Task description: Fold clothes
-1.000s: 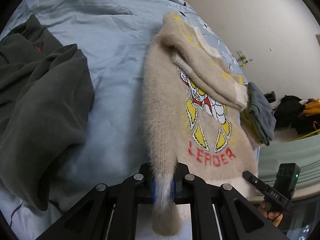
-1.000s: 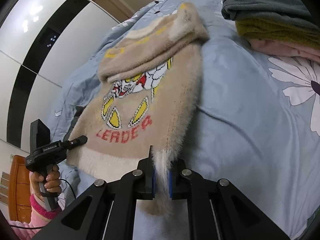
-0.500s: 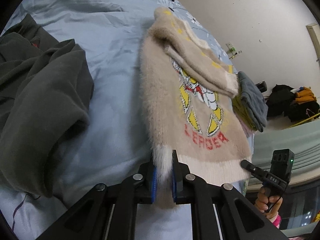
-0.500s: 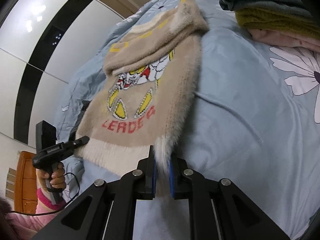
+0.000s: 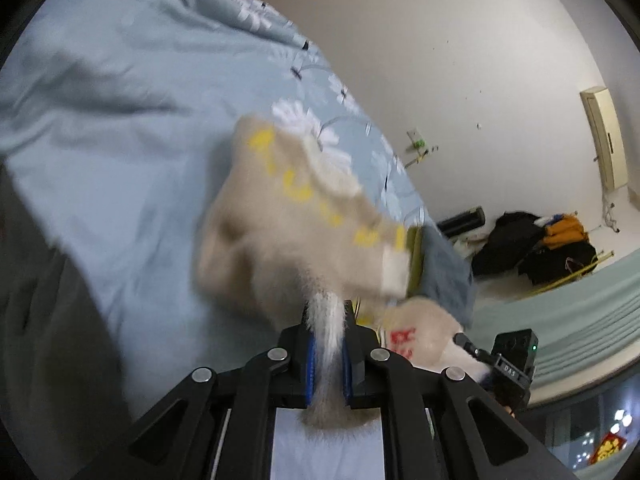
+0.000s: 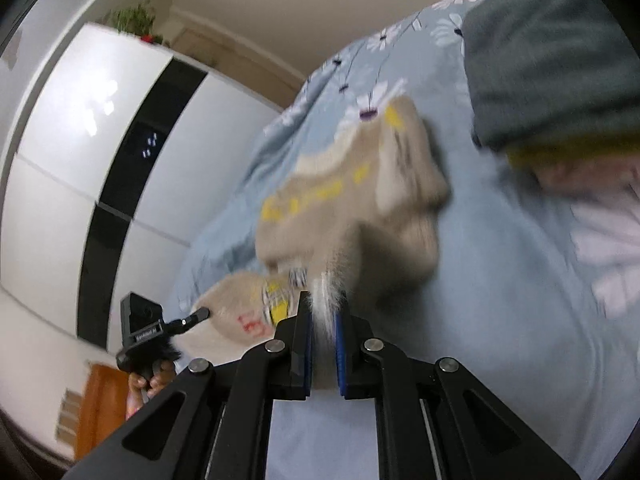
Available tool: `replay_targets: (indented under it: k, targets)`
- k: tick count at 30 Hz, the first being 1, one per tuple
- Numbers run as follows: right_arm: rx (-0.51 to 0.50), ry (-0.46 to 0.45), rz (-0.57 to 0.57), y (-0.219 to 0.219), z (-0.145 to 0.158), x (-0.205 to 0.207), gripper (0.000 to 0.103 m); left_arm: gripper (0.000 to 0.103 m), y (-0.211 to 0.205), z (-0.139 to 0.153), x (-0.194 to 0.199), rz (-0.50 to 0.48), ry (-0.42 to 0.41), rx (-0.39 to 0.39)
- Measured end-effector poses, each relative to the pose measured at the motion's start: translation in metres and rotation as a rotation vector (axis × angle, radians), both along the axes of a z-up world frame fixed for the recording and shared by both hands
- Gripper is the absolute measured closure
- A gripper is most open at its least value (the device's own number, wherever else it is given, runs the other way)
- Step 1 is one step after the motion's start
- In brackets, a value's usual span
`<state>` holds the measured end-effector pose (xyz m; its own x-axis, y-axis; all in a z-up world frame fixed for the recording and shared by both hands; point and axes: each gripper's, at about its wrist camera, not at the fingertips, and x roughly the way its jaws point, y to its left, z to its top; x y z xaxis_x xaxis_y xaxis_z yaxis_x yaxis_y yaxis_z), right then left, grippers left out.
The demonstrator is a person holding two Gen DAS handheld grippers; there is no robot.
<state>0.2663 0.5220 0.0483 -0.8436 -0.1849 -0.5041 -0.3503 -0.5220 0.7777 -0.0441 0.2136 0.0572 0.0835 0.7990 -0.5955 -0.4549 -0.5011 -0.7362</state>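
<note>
A fuzzy beige sweater (image 5: 288, 236) with yellow marks and red letters lies on the blue flowered bedsheet (image 5: 120, 168), its lower part lifted and doubled over toward the collar. My left gripper (image 5: 327, 344) is shut on its white hem at one corner. My right gripper (image 6: 322, 320) is shut on the hem at the other corner; the sweater (image 6: 352, 200) is blurred by motion there. Each gripper shows in the other's view, the right one (image 5: 508, 364) and the left one (image 6: 152, 332).
A pile of folded clothes (image 6: 552, 60), grey on top, sits on the bed right of the sweater. A dark grey garment (image 5: 44, 340) lies at the left. A white and black wardrobe (image 6: 100, 152) stands beyond the bed. Dark bags (image 5: 532, 244) lie on the floor by the wall.
Both grippers have lifted the sweater's hem and carried it forward toward the collar, so the lower half now folds over the upper half. The view is blurred by motion.
</note>
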Motion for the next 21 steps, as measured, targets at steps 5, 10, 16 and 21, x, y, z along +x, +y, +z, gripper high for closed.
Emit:
replay_targets:
  k: [5, 10, 16, 21]
  targets:
    - [-0.006, -0.006, -0.045, 0.038, 0.008, -0.049, 0.094, 0.091, 0.044, -0.002, -0.047, 0.045, -0.060, 0.014]
    - [-0.043, -0.046, -0.095, 0.076, -0.003, -0.089, 0.091, 0.088, 0.074, -0.031, -0.088, 0.101, -0.153, -0.008]
    - [-0.112, -0.078, -0.157, 0.103, -0.030, -0.106, 0.087, 0.068, 0.085, -0.072, -0.116, 0.176, -0.300, 0.026]
    - [-0.060, -0.117, -0.166, 0.100, -0.030, -0.102, 0.070, 0.047, 0.078, -0.074, -0.117, 0.198, -0.339, 0.115]
